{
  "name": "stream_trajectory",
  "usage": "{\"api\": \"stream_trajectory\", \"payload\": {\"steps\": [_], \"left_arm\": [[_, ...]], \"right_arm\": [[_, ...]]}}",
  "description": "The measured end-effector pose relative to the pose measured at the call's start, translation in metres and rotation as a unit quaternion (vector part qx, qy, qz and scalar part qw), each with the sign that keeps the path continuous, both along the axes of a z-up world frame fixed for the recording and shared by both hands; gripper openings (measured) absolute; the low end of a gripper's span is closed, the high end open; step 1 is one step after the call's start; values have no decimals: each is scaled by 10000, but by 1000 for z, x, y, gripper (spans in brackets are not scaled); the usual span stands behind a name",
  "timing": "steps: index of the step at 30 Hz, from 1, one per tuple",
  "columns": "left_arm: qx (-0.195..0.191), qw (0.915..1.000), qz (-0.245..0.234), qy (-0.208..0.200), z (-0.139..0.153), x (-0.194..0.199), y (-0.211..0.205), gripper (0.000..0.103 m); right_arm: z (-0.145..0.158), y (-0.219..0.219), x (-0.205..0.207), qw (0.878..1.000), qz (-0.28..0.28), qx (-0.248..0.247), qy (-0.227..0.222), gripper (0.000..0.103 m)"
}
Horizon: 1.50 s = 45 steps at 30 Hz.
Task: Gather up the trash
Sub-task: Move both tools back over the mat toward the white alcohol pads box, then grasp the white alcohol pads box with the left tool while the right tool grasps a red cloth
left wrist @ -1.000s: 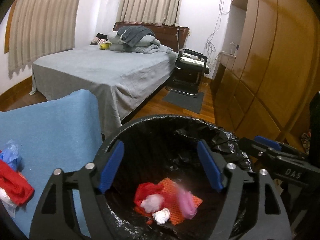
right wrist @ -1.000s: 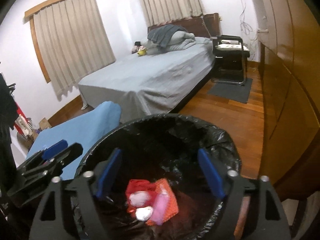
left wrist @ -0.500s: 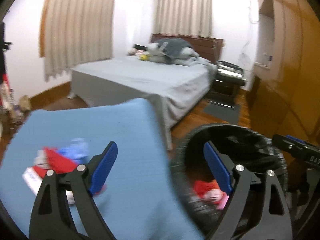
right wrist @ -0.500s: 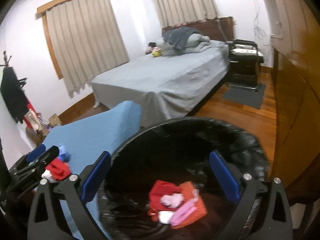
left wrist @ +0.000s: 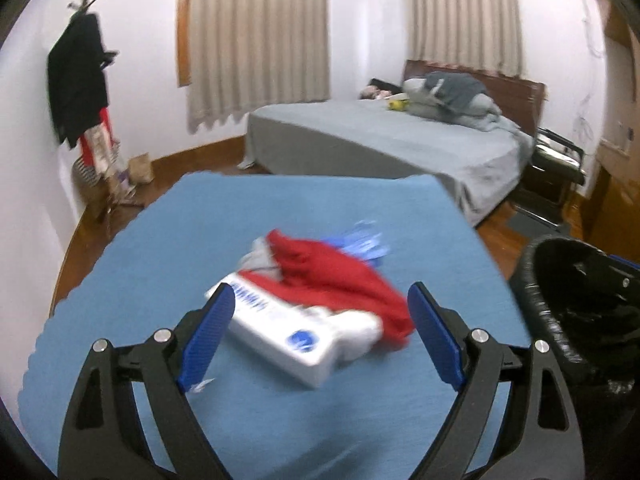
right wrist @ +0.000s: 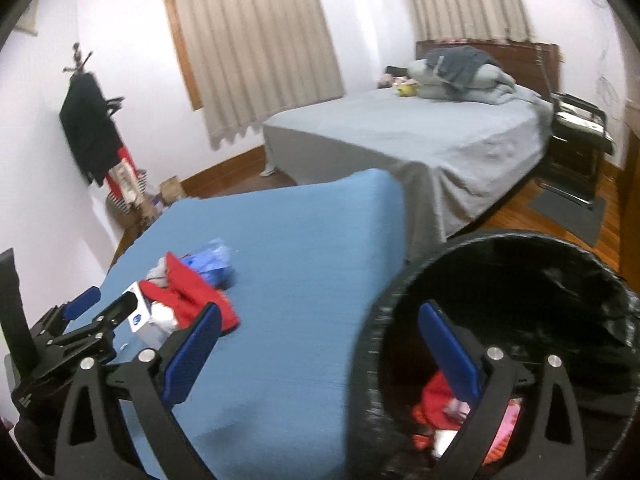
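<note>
A pile of trash lies on the blue-covered table: a white box, a red wrapper over it, and blue crumpled plastic behind. My left gripper is open and empty, just in front of the white box. My right gripper is open and empty, straddling the rim of the black-lined bin. Red, pink and white trash lies in the bin. The pile and left gripper also show in the right wrist view.
The bin stands right of the table. A grey bed lies beyond, with a dark chair and wooden wardrobes to the right. A coat stand is at the left wall.
Both grippers have swung left from above the bin. The left one now faces the trash pile on the table; the right one is half over the bin rim.
</note>
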<state>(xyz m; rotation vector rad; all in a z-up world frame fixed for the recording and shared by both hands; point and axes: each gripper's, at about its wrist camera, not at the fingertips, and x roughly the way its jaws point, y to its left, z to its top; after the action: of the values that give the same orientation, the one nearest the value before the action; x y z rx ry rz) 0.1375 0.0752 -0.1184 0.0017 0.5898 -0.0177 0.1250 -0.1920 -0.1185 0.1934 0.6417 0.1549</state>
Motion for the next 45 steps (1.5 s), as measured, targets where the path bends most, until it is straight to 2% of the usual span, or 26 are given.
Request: {"api": "stream_trajectory", "payload": {"steps": [7,16,24,31,36,41,43,45], "left_arm": [[-221,9992,144,317,-24,-2,27,85],[-384,9966,247,679,-45,4,37,85],[-232,9967,312,708,-40,0,51,85],[-63,9954,651,704,-33,-11,87,85],[-381,9953,613,640,-25,-5,86,85],[-347,9940,722,748,-37,19,73,85],[-323,9933,782,788,-42,26,72,82],[-336,9924,795,880,-47,31,74,72]], "right_arm": [[-8,35,8,9994,291,-138,105,97],[-15,47,13,9987,362,-247,251,97],[-19,51,19,9985,363,-259,308,97],[-25,51,23,9983,388,-239,358,97],[-29,56,30,9982,391,-236,401,97],[-27,61,34,9981,425,-257,361,97],[-27,62,37,9981,433,-249,351,97],[-28,65,39,9979,471,-247,356,97]]}}
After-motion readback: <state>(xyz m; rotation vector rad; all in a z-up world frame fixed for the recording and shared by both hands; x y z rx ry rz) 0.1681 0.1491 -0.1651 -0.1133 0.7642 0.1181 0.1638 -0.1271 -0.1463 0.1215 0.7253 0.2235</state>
